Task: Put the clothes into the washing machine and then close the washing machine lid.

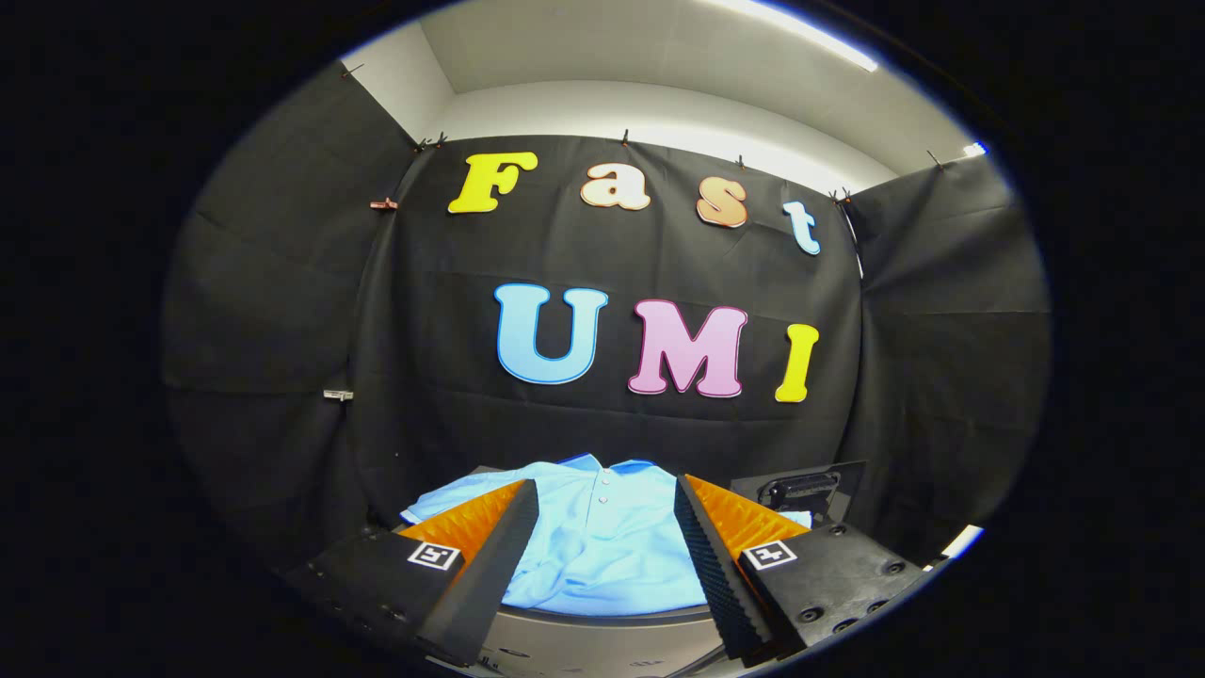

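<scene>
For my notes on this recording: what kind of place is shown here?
Probably a staged recording booth, not a real laundry room. Black cloth is clipped up as walls, and a light blue shirt lies flat ahead of the open hand-held gripper.
</scene>
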`<state>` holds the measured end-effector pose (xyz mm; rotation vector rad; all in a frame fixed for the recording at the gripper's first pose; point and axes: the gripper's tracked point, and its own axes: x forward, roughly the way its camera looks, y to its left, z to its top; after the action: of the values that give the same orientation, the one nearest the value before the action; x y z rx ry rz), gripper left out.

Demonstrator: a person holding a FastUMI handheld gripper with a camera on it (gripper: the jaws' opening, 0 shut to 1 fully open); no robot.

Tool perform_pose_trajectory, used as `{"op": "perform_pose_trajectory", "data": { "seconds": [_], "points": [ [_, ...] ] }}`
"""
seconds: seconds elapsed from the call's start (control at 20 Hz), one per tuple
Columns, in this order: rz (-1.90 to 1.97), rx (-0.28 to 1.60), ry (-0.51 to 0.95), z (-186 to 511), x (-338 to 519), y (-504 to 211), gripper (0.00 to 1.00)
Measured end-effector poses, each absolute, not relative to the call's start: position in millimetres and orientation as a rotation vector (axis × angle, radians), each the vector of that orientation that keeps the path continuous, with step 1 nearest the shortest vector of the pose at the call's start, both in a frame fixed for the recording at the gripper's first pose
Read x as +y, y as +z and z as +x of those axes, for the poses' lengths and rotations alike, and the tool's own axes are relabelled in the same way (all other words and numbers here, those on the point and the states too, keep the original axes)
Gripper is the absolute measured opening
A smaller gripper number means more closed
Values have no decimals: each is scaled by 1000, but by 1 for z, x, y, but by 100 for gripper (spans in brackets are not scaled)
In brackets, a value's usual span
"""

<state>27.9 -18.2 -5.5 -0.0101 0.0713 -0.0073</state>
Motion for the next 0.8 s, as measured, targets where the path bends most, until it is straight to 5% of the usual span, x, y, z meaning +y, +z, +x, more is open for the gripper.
{"op": "perform_pose_trajectory", "data": {
  "seconds": [0.8],
  "points": [
    [-68,390,67,130,-2,-76,91]
  ]
}}
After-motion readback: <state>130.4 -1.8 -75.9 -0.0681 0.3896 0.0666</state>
